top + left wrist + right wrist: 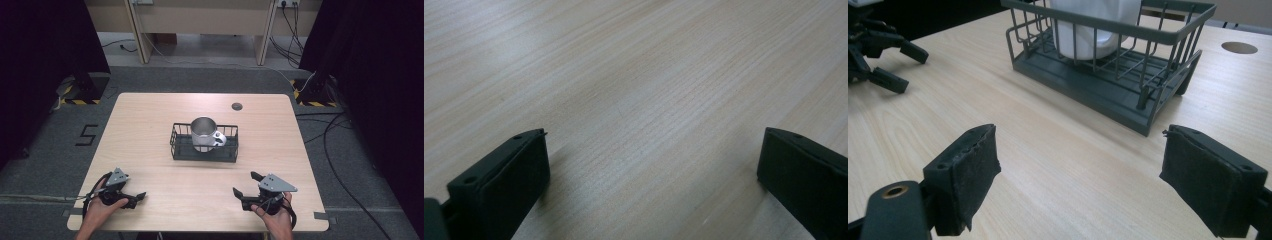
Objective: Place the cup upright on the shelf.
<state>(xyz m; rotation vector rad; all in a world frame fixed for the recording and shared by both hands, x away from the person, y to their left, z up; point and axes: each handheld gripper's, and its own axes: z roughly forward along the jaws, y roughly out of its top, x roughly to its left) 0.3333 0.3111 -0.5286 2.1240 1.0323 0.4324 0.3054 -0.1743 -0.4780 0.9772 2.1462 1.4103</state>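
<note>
Mug (205, 134) upright inside wire basket (178, 148), desk (150, 120) centre. Left gripper (134, 199) and right gripper (245, 184) near edge, fingers wide, holding nothing.

The table (150, 125) is pale wood with a fine straight grain and a smooth, faintly sheeny face; at its middle sits a basket (180, 145) of dark wire, matt, with a solid dull floor; inside the basket stands a mug (205, 134), white and glossy outside, greyer within; the left gripper (651, 165) has smooth matt black plastic jaws; the right gripper (1080, 172) wears rough, fuzzy black pads (979, 172) with a frayed edge.
</note>
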